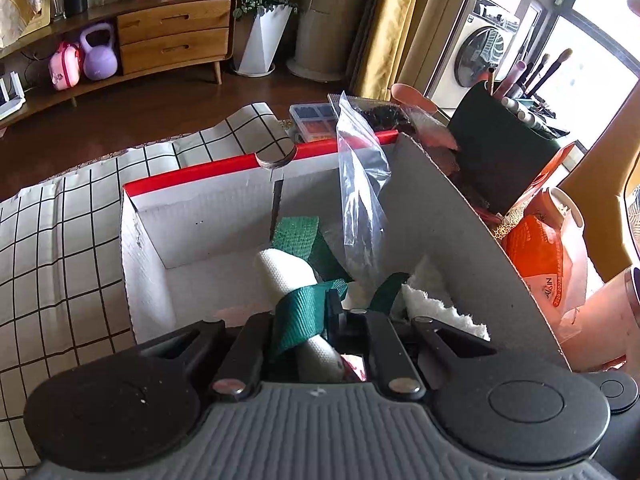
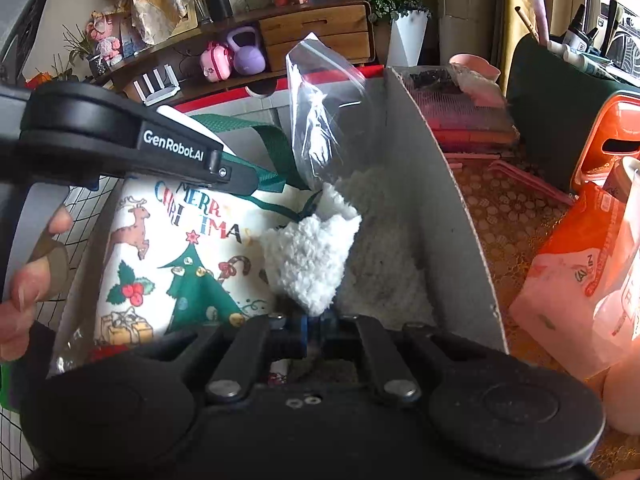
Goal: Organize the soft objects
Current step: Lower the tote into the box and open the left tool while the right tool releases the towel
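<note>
Over the box (image 1: 192,216), left gripper (image 1: 308,320) clamps the bag's green strap (image 1: 304,308); only the right view shows the right gripper (image 2: 316,320) pinching white fleece (image 2: 312,256)

Tote bag (image 2: 160,264) and fleece (image 2: 312,252) inside the box (image 1: 208,216) — plastic bag (image 1: 360,184) behind, organizer (image 1: 500,152) right.

the left gripper (image 1: 320,316) sits low at frame centre, angled downward, jaws nearly together and pinched on a green strap (image 1: 304,312). the right gripper (image 2: 316,320), bottom centre, clamps a white fleece piece (image 2: 308,256). a hand (image 2: 24,280) grips the left handle at far left.
</note>
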`<action>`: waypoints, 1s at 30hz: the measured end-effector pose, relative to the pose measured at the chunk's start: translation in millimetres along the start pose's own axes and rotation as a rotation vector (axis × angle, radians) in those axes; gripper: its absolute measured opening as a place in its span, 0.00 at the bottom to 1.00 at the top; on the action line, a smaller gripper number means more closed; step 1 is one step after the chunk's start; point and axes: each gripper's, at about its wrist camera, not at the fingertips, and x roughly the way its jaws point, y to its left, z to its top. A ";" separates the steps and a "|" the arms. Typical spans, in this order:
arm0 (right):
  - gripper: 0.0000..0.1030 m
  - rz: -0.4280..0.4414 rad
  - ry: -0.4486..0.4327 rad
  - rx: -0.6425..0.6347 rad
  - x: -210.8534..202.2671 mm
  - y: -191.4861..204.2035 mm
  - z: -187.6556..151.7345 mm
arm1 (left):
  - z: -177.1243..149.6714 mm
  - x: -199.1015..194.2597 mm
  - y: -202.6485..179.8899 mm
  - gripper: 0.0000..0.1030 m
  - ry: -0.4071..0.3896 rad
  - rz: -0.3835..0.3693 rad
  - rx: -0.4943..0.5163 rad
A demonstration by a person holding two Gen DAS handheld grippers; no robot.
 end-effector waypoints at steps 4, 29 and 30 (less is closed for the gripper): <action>0.04 -0.004 0.006 0.004 0.7 0.1 -1.5 | -1.6 0.2 5.9 0.07 0.021 0.004 -0.026; 0.54 0.052 -0.105 -0.015 -78.9 28.8 1.3 | -15.8 -113.6 37.3 0.72 -0.136 -0.125 -0.195; 0.55 0.061 -0.105 -0.027 -81.3 33.0 0.4 | -18.7 -120.8 39.5 0.72 -0.139 -0.132 -0.196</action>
